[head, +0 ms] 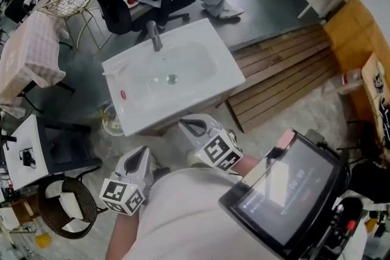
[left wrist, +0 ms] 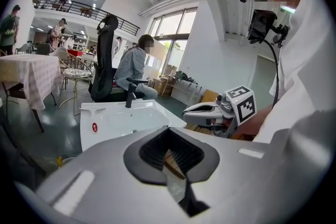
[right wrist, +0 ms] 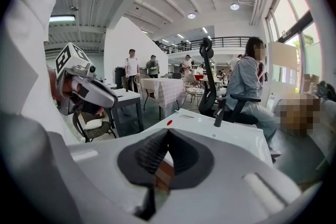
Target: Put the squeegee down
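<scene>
No squeegee shows in any view. A white sink basin [head: 183, 79] with a dark faucet [head: 155, 36] stands ahead of me; it also appears in the left gripper view [left wrist: 121, 115] and the right gripper view [right wrist: 226, 136]. My left gripper [head: 141, 154] is held close to my body, short of the basin's near edge, its jaws shut and empty [left wrist: 169, 129]. My right gripper [head: 194, 126] hovers just off the basin's near right corner, also shut on nothing [right wrist: 167, 131]. Each gripper shows in the other's view: the right gripper [left wrist: 207, 112], the left gripper [right wrist: 86, 89].
A person sits in a black office chair [head: 131, 6] beyond the sink. A wooden slat platform [head: 286, 79] lies to the right. A white side table [head: 27, 152] and a wicker chair [head: 64, 207] stand at left, with a cloth-covered table [head: 24, 58] behind them.
</scene>
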Motion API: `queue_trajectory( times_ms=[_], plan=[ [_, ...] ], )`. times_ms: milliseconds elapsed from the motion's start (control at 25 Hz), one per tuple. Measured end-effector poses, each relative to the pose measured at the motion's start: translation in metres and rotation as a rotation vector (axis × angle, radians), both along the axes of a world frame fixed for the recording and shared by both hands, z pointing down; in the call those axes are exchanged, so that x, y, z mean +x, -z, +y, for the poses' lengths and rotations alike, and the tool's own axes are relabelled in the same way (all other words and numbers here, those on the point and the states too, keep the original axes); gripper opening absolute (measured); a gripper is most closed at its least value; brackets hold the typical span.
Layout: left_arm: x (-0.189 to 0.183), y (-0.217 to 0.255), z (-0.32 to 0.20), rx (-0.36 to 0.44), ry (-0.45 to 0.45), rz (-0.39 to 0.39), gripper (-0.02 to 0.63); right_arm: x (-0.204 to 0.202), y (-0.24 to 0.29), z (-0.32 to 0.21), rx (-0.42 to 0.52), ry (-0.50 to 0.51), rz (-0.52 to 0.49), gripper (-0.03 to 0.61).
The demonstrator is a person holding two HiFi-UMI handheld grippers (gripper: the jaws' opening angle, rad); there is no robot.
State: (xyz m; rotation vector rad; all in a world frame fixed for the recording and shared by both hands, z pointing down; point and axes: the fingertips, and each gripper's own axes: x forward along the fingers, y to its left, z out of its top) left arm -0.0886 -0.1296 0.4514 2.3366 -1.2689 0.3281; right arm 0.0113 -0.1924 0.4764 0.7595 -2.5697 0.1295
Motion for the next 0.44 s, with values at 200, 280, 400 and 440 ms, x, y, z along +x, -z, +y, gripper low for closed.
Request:
queue_trajectory(
  times_ms=[200,280,400,440],
  plan=[
    [0.009,-0.001,-0.004,0.001,-0.021,-0.006,0.008,0.009,-0.002,-0.001,0.000,-0.019,-0.005,0.002],
    [0.011,-0.001,-0.006,0.001,-0.026,-0.008,0.008,0.013,-0.002,-0.002,0.001,-0.026,-0.005,0.002],
    [0.015,-0.001,-0.009,0.000,-0.030,-0.009,0.008,0.019,-0.001,-0.004,0.009,-0.036,0.003,0.002],
    [0.016,-0.001,-0.010,0.000,-0.031,-0.010,0.008,0.020,-0.001,-0.004,0.013,-0.040,0.006,0.002]
  ],
)
